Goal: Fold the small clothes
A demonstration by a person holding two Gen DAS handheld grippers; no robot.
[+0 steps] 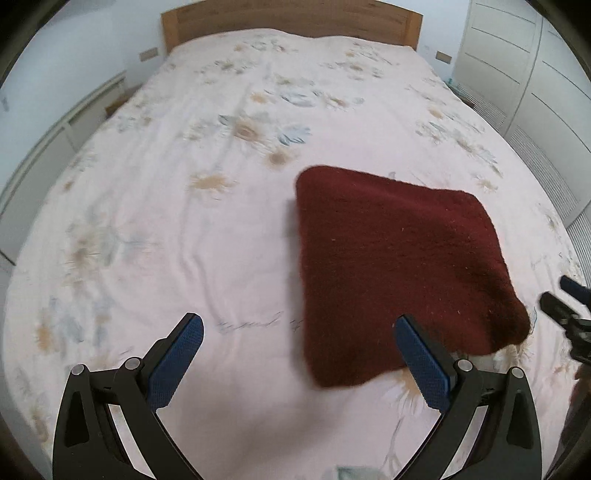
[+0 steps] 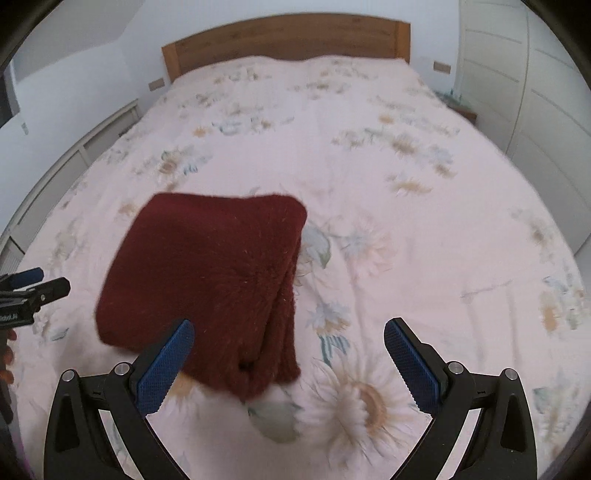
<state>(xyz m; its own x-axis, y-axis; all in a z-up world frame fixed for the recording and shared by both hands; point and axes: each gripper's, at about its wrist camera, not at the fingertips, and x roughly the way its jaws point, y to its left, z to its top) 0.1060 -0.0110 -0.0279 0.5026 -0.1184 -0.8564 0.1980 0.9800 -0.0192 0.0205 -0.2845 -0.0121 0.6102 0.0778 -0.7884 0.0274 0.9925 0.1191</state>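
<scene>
A home bedroom: floral-sheeted bed [image 1: 221, 206], wooden headboard [image 1: 291, 22], wardrobe [image 1: 535, 74].

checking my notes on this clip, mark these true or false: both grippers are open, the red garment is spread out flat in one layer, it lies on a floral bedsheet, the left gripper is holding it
1. Both grippers open: true. The left gripper and right gripper have their jaws spread wide.
2. Garment in one layer: false. The dark red garment is folded, with stacked layers at its near edge.
3. On the floral bedsheet: true.
4. Left gripper holds it: false. Nothing is between its fingers.
</scene>
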